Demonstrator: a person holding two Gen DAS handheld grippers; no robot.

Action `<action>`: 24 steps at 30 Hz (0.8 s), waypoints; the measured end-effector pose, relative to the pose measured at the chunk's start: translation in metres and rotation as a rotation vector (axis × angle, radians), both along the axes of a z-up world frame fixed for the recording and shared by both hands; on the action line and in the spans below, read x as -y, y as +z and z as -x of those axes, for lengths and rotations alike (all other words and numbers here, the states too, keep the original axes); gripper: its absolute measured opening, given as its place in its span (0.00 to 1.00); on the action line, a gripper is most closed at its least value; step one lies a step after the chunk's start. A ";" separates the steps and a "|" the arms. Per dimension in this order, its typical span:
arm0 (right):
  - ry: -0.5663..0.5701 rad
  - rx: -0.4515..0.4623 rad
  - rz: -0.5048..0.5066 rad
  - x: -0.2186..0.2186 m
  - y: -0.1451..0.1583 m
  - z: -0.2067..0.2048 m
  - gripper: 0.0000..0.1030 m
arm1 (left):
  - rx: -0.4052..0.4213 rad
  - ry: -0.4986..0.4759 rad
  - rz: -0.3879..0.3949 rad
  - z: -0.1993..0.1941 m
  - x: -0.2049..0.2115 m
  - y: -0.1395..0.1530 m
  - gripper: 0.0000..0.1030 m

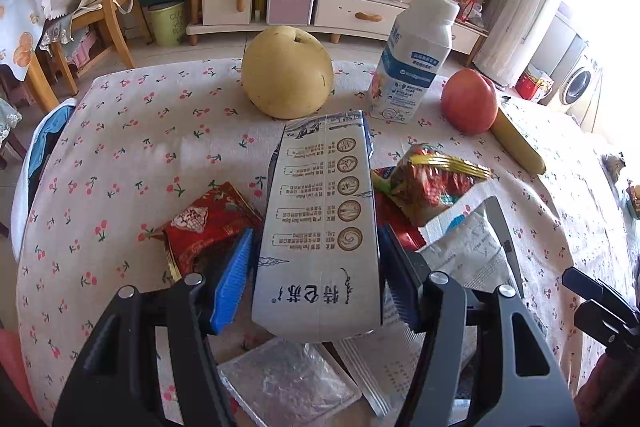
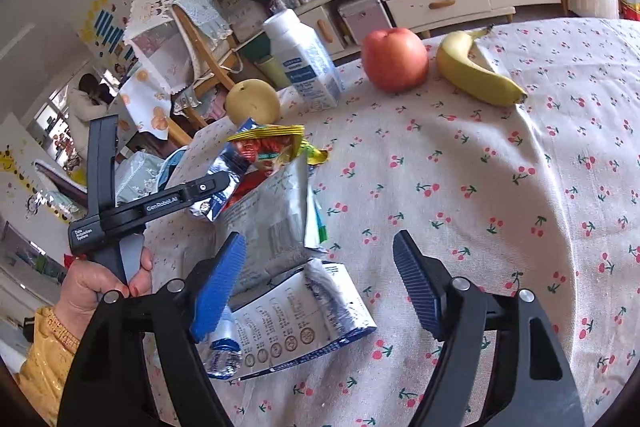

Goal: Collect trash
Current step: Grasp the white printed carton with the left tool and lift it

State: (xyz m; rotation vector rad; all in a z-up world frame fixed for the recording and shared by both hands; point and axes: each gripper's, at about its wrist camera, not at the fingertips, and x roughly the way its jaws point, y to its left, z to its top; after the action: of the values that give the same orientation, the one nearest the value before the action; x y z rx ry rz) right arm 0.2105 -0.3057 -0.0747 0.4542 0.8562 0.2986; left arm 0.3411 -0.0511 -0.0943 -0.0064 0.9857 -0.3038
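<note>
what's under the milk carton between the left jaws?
Under the milk carton: a clear plastic bag and a printed white wrapper poke out at its near end. Whatever lies beneath its middle is covered.

On the table (image 2: 500,187) with its white cherry-print cloth, a round yellow pear (image 1: 287,73) sits left of the upright white plastic milk bottle (image 1: 412,59), a red apple (image 1: 470,101) sits to the bottle's right, and a yellow banana (image 2: 474,69) lies just beyond the apple.

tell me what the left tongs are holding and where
Left tongs clamp the milk carton across its long edges, near its closest end.
</note>
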 end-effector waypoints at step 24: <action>0.497 0.160 0.441 -0.137 -0.013 0.033 0.72 | 0.020 0.208 0.173 0.130 -0.097 0.017 0.61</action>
State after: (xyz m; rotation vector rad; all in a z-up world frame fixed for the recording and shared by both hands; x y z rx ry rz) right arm 0.1774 -0.1692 -0.0882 -0.1997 0.8410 0.5779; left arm 0.2110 0.0461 -0.0774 -0.2613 0.9279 -0.1962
